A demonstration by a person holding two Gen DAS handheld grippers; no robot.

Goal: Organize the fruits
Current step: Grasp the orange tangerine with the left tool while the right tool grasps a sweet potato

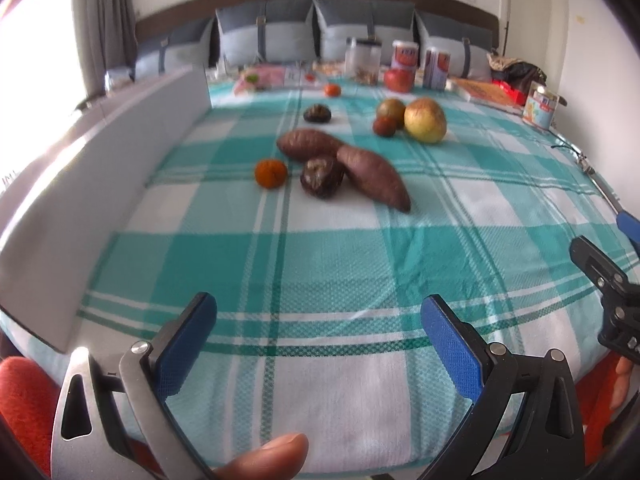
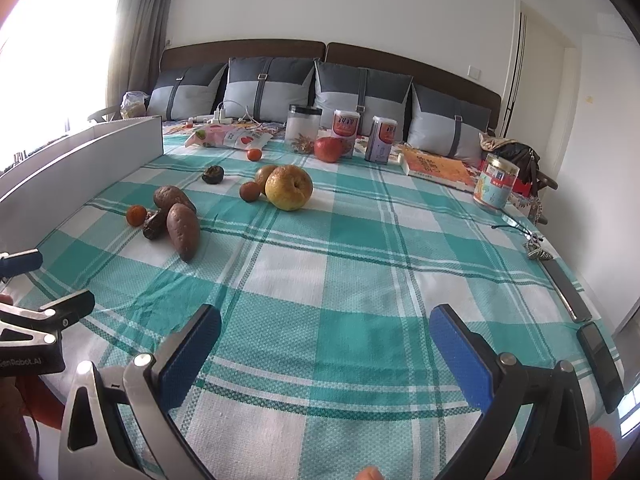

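1. Left gripper (image 1: 319, 344): jaws spread wide, blue pads empty, hovering over bare checked cloth (image 1: 320, 264) at the near edge. A thumb tip (image 1: 276, 454) shows under it.
2. Right gripper (image 2: 325, 354): jaws also released wide, gripping nothing, over the cloth.
3. Fruit sits well ahead of both. Near cluster: two sweet potatoes (image 1: 374, 178) touching, a dark wrinkled fruit (image 1: 322, 176) between them, a small orange (image 1: 271, 173) just to its left.
4. Farther cluster: large yellow pear (image 1: 425, 120), a greenish fruit (image 1: 391, 110) and a small reddish one (image 1: 385, 126) pressed beside it. Another dark fruit (image 1: 317, 113) and a tiny orange (image 1: 332, 89) sit apart behind.
5. Containers at the far edge: clear jar (image 2: 303, 124) with something brown at the bottom, contents unclear; two labelled canisters (image 2: 345, 126); red apple (image 2: 329, 149) in front. Labelled jar (image 2: 495, 182) at far right.
6. White board (image 1: 104, 168) walls the left edge. Wide open cloth between grippers and fruit; right side clear up to dark flat items (image 2: 600, 364) along the right rim.
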